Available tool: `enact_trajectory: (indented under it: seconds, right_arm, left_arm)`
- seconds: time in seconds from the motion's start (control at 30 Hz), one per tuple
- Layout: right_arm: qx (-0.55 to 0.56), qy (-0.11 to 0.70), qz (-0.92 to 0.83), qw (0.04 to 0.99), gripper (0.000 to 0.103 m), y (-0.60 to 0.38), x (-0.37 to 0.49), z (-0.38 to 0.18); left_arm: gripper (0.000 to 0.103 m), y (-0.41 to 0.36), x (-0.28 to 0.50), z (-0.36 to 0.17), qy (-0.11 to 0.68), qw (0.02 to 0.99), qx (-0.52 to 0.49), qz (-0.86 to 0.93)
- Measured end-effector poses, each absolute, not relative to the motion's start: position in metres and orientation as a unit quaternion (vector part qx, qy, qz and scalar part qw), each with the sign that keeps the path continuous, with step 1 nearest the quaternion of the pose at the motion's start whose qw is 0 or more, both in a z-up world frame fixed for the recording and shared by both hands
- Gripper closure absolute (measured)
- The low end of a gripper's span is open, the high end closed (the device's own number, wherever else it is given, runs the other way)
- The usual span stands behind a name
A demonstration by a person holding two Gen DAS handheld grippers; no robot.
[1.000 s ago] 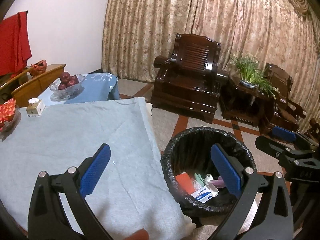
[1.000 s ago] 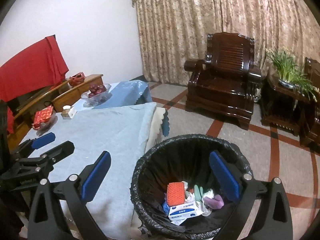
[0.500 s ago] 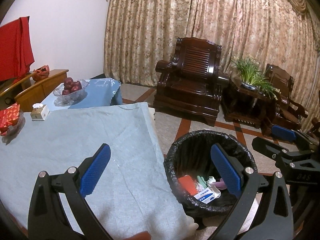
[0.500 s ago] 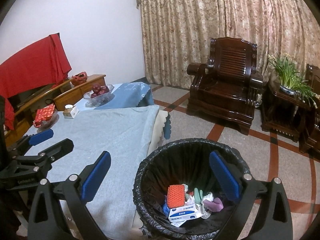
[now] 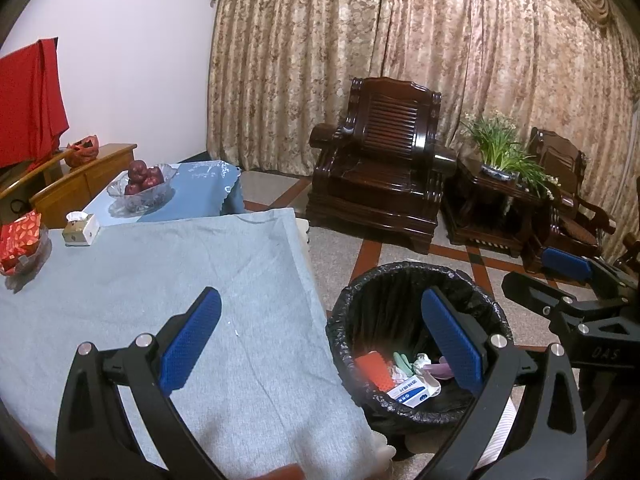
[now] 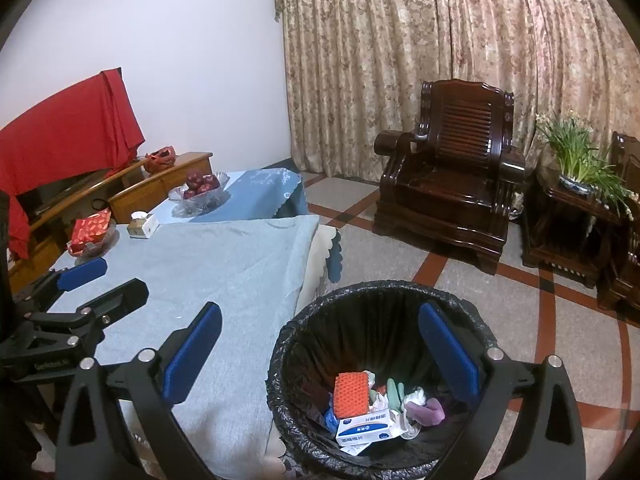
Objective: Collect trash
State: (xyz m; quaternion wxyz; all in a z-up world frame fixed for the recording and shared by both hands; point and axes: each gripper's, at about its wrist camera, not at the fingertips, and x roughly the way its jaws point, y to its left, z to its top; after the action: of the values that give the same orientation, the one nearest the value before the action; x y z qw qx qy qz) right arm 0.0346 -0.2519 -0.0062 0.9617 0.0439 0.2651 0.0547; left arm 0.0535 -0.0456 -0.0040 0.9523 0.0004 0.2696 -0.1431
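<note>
Right wrist view: we recorded the right tongs (image 6: 320, 356) spread wide and empty above the round bin lined with a black plastic bag (image 6: 384, 292), which stood on the tiled floor just beside the table under its grey-blue cloth (image 6: 224, 264). At the bottom of the bin lay the collected trash: an orange ribbed pad (image 6: 351, 395), a white-and-blue cardboard box (image 6: 370, 431), a crumpled purple scrap (image 6: 430, 410) and some pale green pieces (image 6: 394, 392). In the left wrist view the left tongs (image 5: 320, 348) were likewise spread and empty, held over the table edge and the bin rim (image 5: 404, 270).

We judged the task nearly or fully complete, since the near cloth carried only a few pale specks. At the far end there remained a glass bowl of red apples (image 6: 199, 190), a small tissue box (image 6: 143, 226) and a dish of red packets (image 6: 91, 232), which we took for household goods, not trash.

Hidden from us were the table area beneath the tongs' black frames, the floor behind the bin, and the box's blurred print.
</note>
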Motion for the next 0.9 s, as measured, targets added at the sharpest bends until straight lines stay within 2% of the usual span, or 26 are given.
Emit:
enact_trajectory:
  seconds: [0.9]
  right_arm:
    - [0.043,0.265,0.055,0.962,0.006,-0.2503,0.0325,-0.0037]
  left_arm:
    - [0.005,-0.0447,0.0529,-0.0048,0.27,0.952,0.0,-0.144]
